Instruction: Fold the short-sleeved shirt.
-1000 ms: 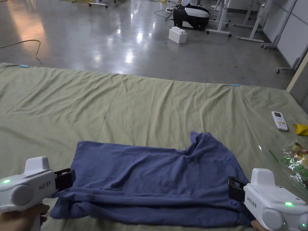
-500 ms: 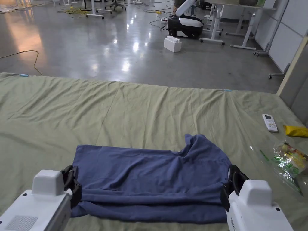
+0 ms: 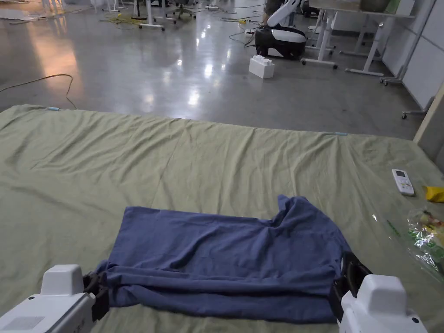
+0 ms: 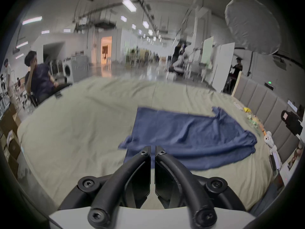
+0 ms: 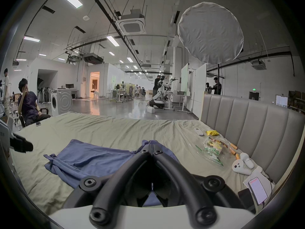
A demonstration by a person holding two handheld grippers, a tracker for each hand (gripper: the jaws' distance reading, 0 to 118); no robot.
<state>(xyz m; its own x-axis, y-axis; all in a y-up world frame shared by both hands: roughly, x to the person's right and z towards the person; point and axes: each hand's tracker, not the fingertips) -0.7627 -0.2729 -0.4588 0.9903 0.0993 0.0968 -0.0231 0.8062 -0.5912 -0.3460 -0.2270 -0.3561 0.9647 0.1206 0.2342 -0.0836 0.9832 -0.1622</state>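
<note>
Both jaw pairs are closed. On my left gripper (image 4: 152, 150) the jaws sit nearly together with a thin slit between them, tips at the shirt's near left corner; whether any cloth is pinched I cannot tell, and the left gripper view is blurred. On my right gripper (image 5: 151, 150) the jaws meet at the tips over the shirt's right edge; a grip on fabric is not clear there either. In the head view the left gripper (image 3: 97, 288) touches the bunched left corner and the right gripper (image 3: 349, 282) is against the right side. Blue short-sleeved shirt (image 3: 225, 256) lies flat-ish on the bed (image 3: 130, 164), close to the near edge and a bit right of centre, near edge doubled in a loose roll, one part poking up toward the far right. Green sheet is wrinkled. Toward the right edge of the bed: white remote (image 3: 403, 182), yellow packet (image 3: 435, 194), clear snack bag (image 3: 427, 243). Padded headboard (image 5: 247, 125) stands along that side. Seated person (image 5: 28, 103) beyond the far left corner.
</note>
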